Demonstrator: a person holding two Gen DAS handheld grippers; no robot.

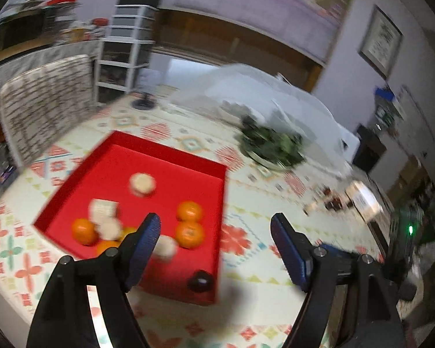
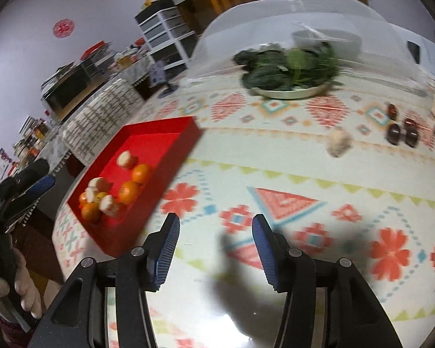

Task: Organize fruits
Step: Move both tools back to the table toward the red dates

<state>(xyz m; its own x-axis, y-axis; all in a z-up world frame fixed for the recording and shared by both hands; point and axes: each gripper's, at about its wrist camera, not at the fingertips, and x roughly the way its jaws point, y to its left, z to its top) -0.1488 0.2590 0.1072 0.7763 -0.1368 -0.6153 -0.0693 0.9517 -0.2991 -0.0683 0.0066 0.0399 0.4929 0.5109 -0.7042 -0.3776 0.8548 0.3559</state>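
Red, the shallow square plastic tray [image 2: 159,145] at left holds glossy orange mandarins [image 2: 129,192] and pale, foam-netted round fruits [image 2: 108,204], with one small dark round fruit [image 1: 200,280] in its near corner. My left tongs [image 1: 216,249] hang wide and empty over the tray's right edge; my right tongs [image 2: 216,249] stand partly open, gripping nothing, above the patterned vinyl tablecloth [image 2: 304,179]. Farther right lie one stray netted fruit [image 2: 338,142] and several dark glossy fruits [image 2: 403,133]. I judge the netted one light, cushioned, bruisable; grip its middle. No writing is legible.
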